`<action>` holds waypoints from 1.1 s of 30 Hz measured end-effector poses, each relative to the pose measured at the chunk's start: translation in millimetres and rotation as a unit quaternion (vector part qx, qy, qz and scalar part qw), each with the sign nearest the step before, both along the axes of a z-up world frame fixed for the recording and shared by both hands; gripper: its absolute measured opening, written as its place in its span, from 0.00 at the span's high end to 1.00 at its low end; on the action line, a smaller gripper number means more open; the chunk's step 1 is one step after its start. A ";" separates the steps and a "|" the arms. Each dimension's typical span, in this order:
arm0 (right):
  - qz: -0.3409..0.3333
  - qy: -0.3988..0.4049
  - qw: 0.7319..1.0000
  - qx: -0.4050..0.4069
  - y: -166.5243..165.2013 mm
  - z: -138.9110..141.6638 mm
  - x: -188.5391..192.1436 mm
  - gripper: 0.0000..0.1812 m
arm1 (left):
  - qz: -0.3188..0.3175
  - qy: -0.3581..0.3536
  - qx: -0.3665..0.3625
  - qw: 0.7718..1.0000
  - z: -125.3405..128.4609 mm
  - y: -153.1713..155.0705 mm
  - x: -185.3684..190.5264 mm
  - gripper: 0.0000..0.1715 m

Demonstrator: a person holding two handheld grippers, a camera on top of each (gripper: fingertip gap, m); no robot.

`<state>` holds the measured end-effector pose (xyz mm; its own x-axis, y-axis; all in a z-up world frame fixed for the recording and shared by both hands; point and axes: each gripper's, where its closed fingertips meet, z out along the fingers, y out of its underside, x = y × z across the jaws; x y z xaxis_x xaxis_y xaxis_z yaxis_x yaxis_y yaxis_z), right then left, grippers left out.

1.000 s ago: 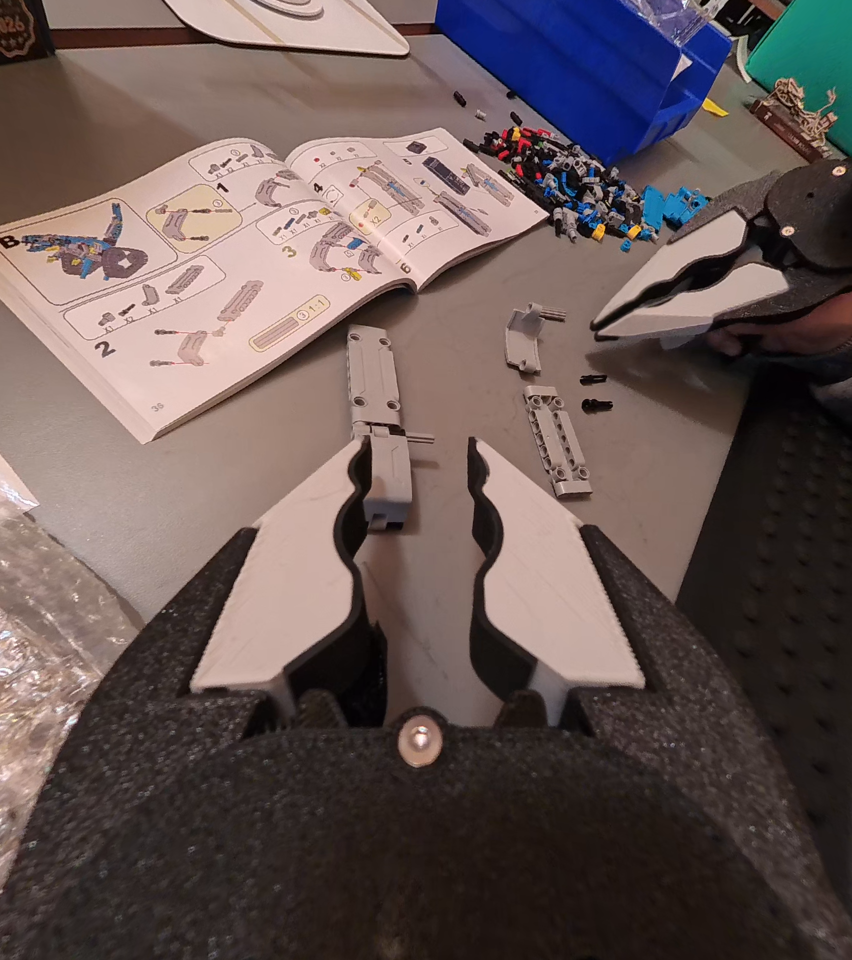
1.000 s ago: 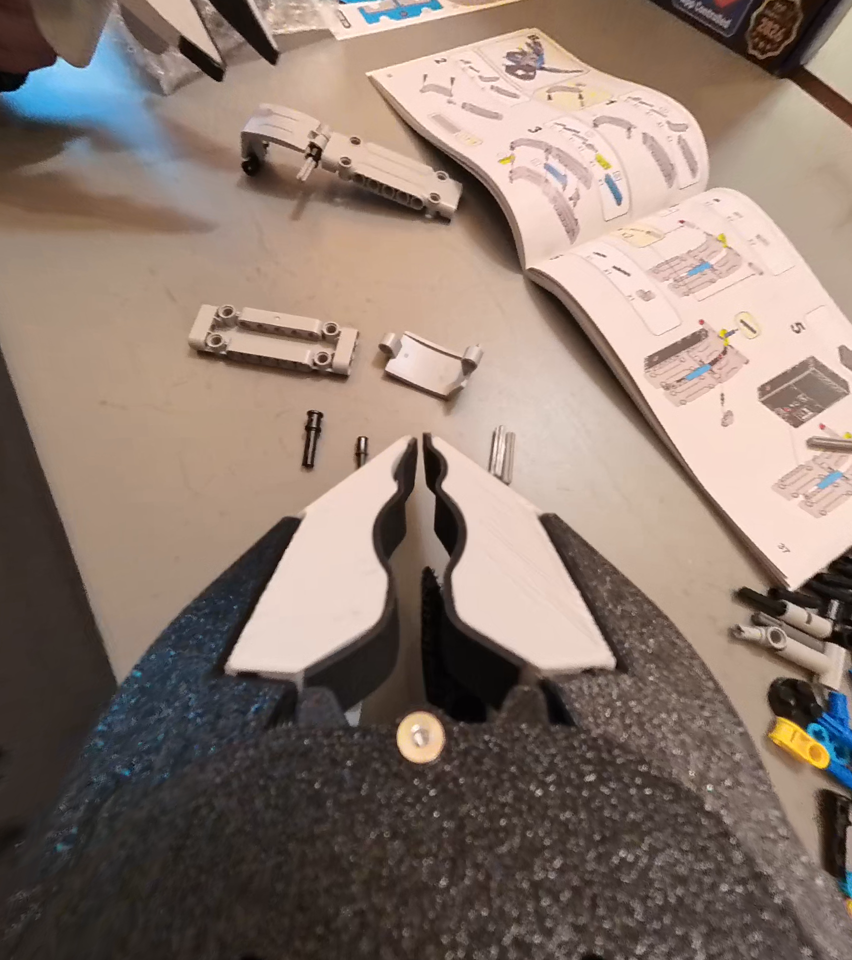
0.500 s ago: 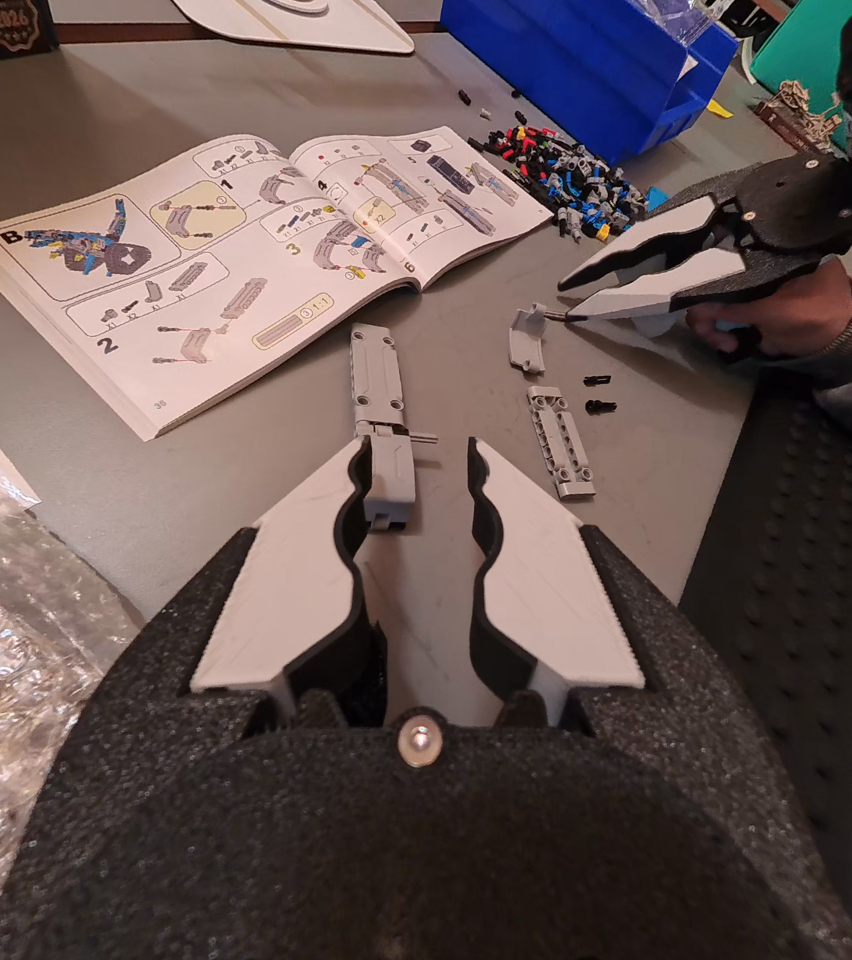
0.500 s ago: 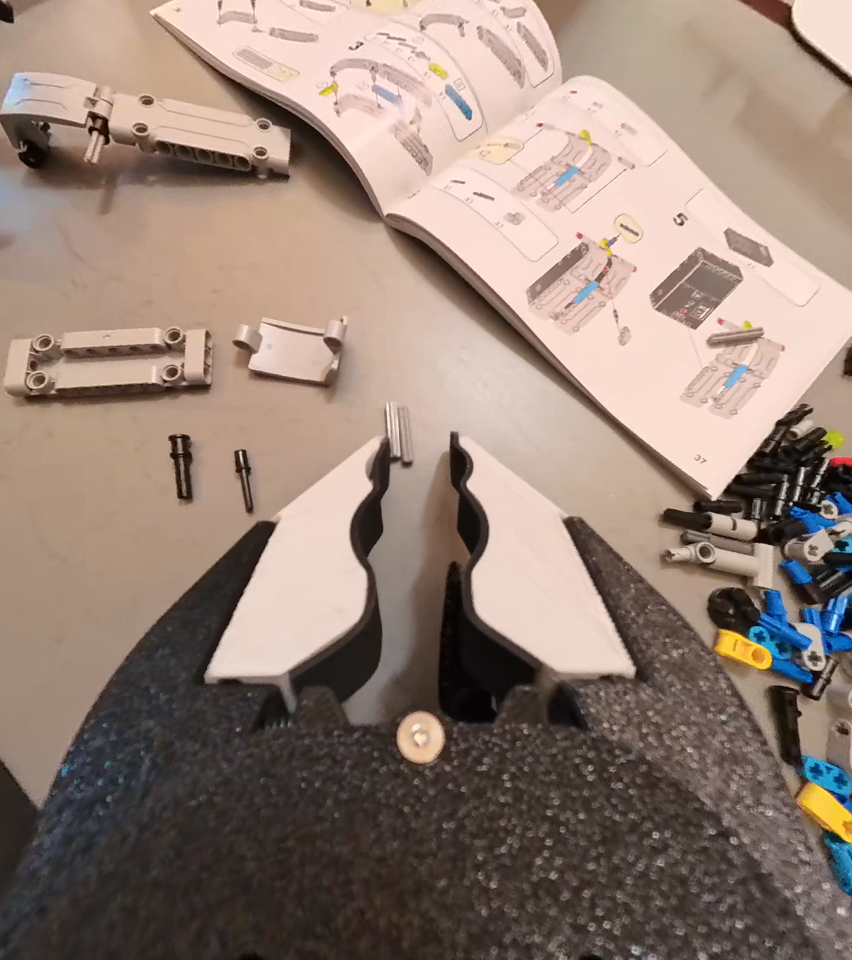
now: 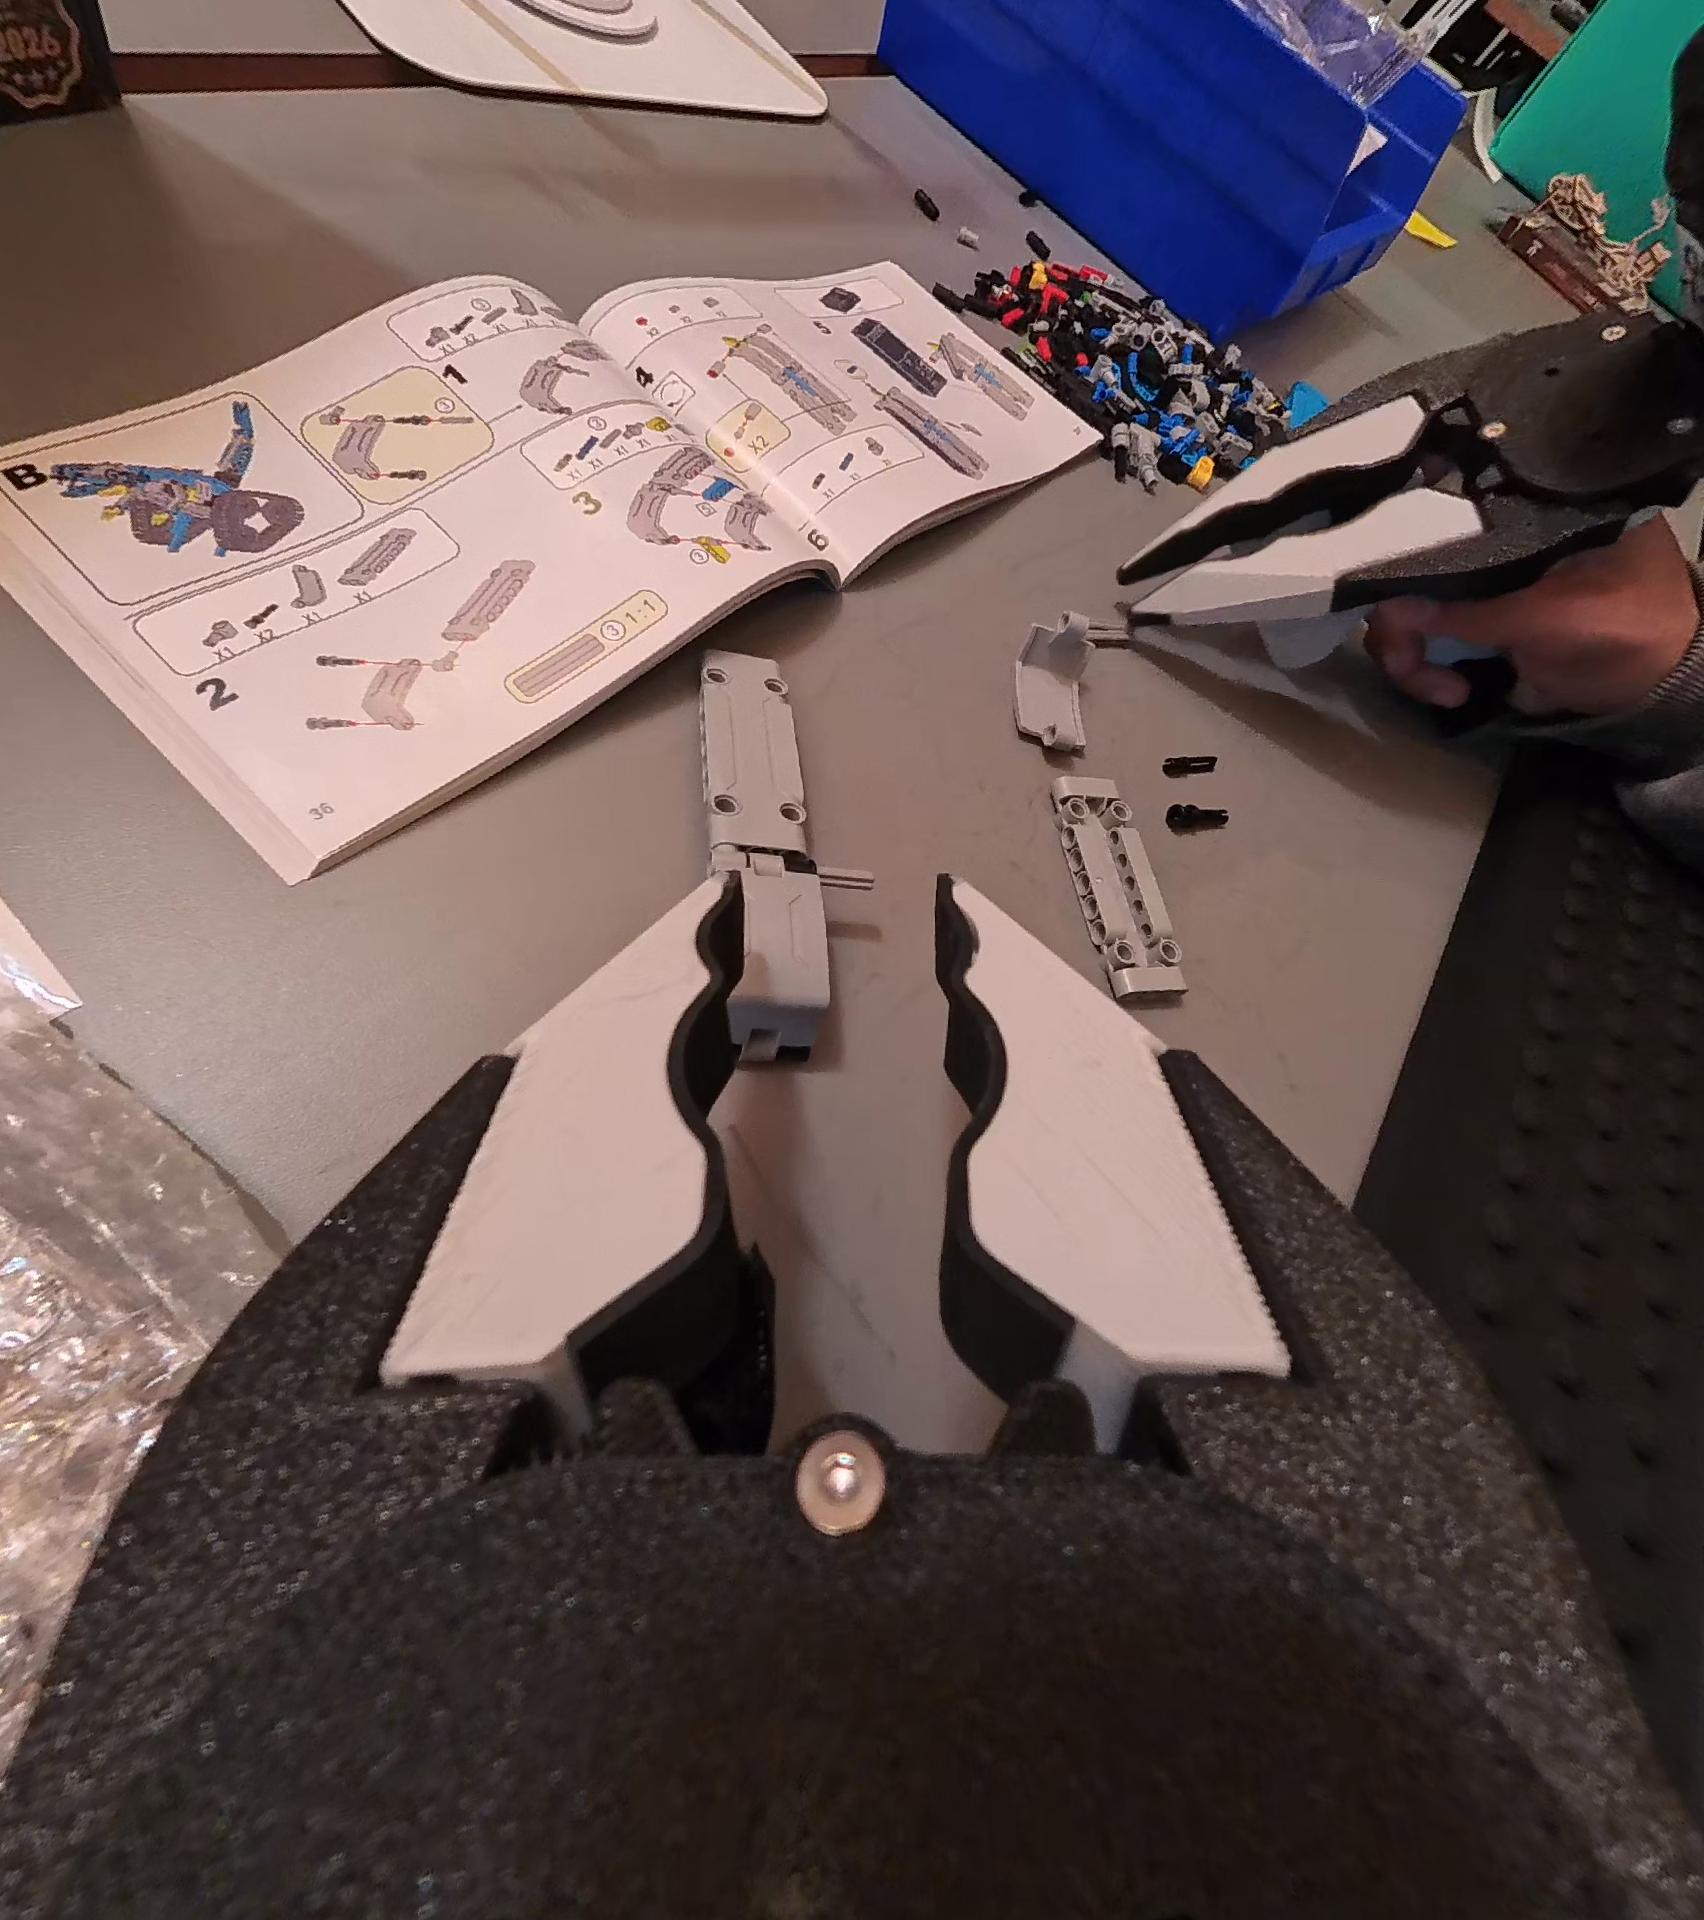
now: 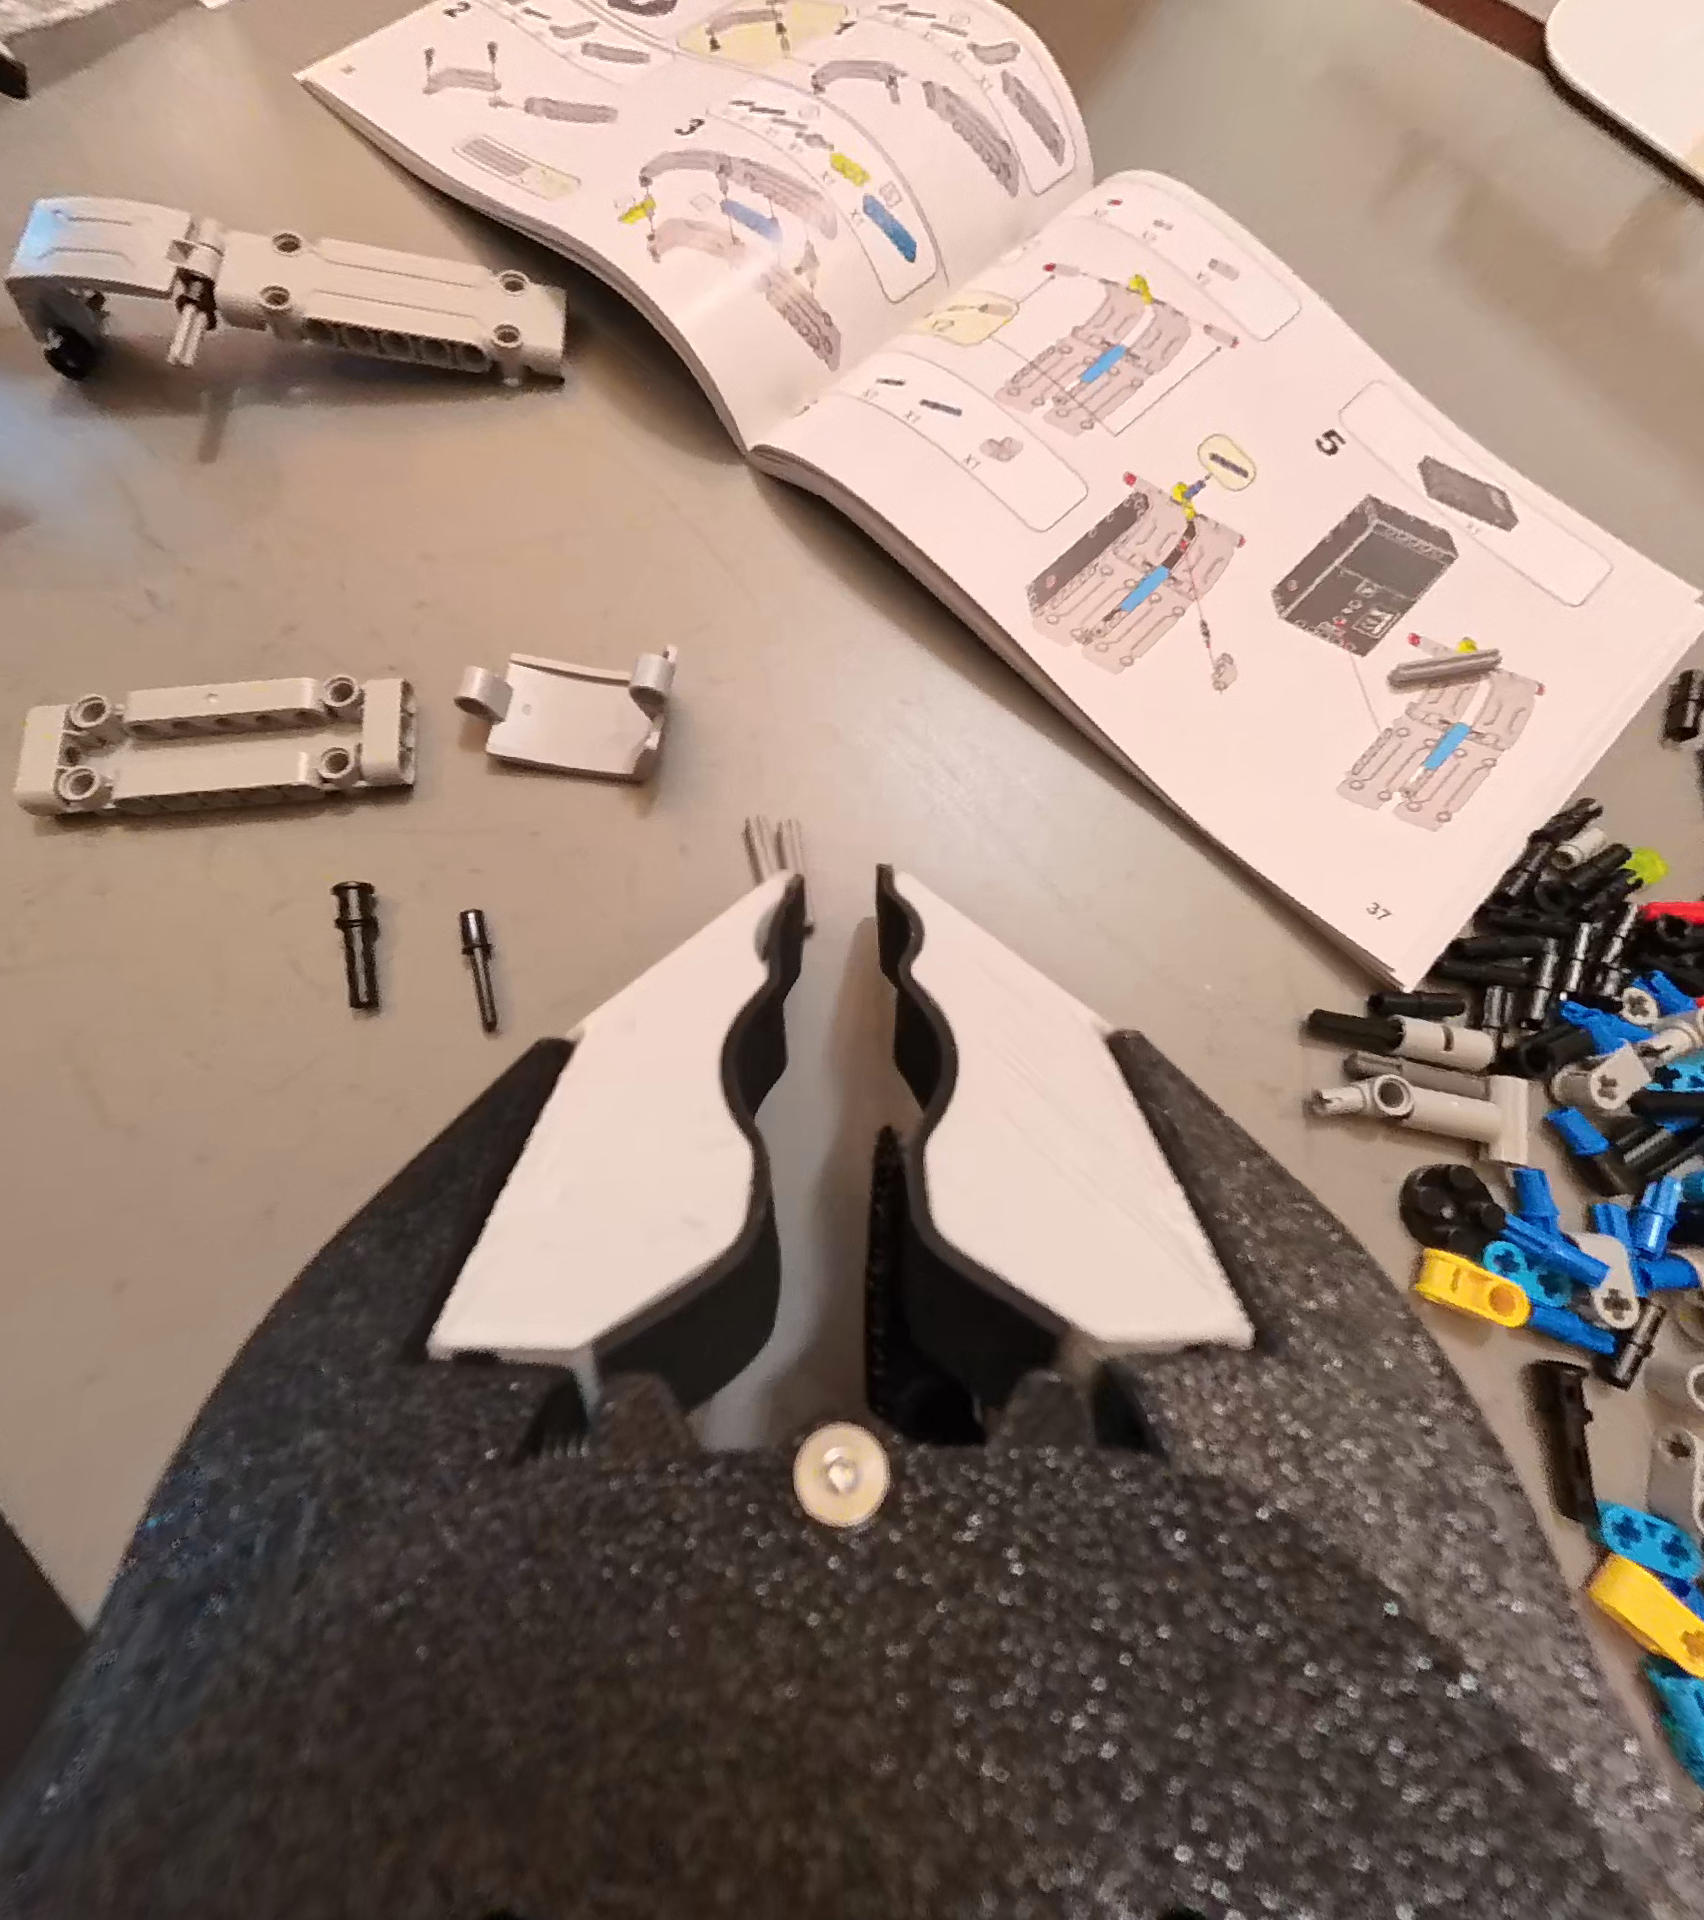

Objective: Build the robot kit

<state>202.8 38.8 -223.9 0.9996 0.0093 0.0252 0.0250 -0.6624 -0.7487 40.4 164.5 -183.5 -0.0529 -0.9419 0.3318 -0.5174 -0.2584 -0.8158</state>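
On the grey table (image 5: 412, 1039), the left gripper (image 5: 832, 894) has its fingers spread wide and empty, the long grey jointed brick assembly (image 5: 760, 821) lying just beside its left finger. Farther right, the right gripper (image 6: 837, 883) is parted and holds nothing, its left fingertip at a thin pale grey axle pin (image 6: 775, 842), near the small curved grey panel piece (image 6: 567, 717)

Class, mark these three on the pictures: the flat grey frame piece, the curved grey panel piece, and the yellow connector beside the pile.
Flat grey frame piece (image 6: 214, 746): right wrist view, centre bar.
Curved grey panel piece (image 6: 573, 727): right wrist view, smooth face.
Yellow connector (image 6: 1471, 1288): right wrist view, its middle.
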 end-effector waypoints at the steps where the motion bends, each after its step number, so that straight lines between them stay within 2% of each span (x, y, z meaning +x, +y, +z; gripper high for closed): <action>1: -0.003 0.001 1.000 -0.001 0.5 -0.3 1.2 0.93 | 0.000 0.001 0.000 1.000 -0.2 0.1 0.0 0.79; 17: 0.011 0.021 1.000 -0.006 0.4 -3.3 -5.6 0.93 | 0.000 0.000 0.002 1.000 0.3 -0.1 -0.1 0.79; 27: -0.002 0.095 0.995 0.019 1.9 5.8 -5.2 0.94 | 0.000 -0.001 0.001 1.000 0.7 -0.6 0.0 0.79; 33: 0.010 0.023 1.000 -0.016 0.4 -7.6 -5.8 0.93 | 0.000 0.000 0.002 1.000 0.1 -0.7 0.0 0.79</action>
<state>197.0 39.2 -231.5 0.9994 0.0287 -0.0215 0.0041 -0.6856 -0.7279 40.4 163.9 -183.4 -0.0539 -0.9429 0.3287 -0.5174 -0.2551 -0.8168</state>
